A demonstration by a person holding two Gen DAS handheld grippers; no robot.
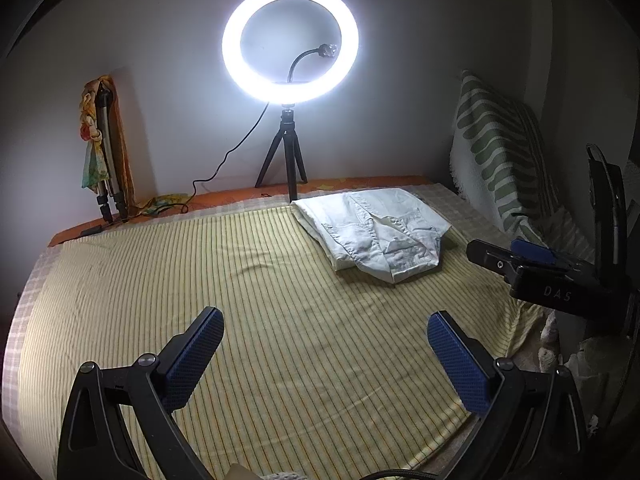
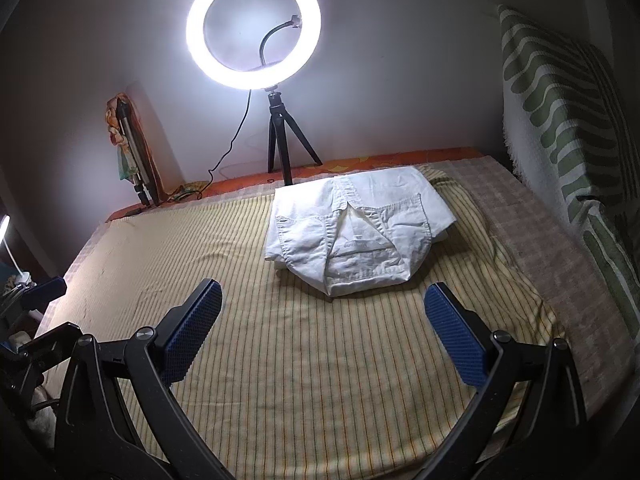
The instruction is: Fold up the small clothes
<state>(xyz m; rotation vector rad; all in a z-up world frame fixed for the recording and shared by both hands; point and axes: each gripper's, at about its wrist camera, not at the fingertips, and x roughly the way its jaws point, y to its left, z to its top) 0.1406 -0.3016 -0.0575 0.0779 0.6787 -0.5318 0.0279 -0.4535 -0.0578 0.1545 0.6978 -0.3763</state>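
Two grippers, left gripper (image 1: 324, 354) and right gripper (image 2: 322, 330), are hovering wide open and empty over the striped sheet (image 2: 312, 380); the white garment (image 2: 356, 232) is lying folded near the ring light (image 2: 253, 26), likely needing only careful edge-squaring.

Bed (image 2: 536, 216) w/ yellow striped sheet (image 2: 304, 380), folded white garment (image 2: 356, 228) on it, ring-light tripod (image 2: 286, 144) at far edge

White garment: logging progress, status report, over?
Left claw open, empty. Right claw open, empty. White garment folded on striped sheet. Nothing in the way.
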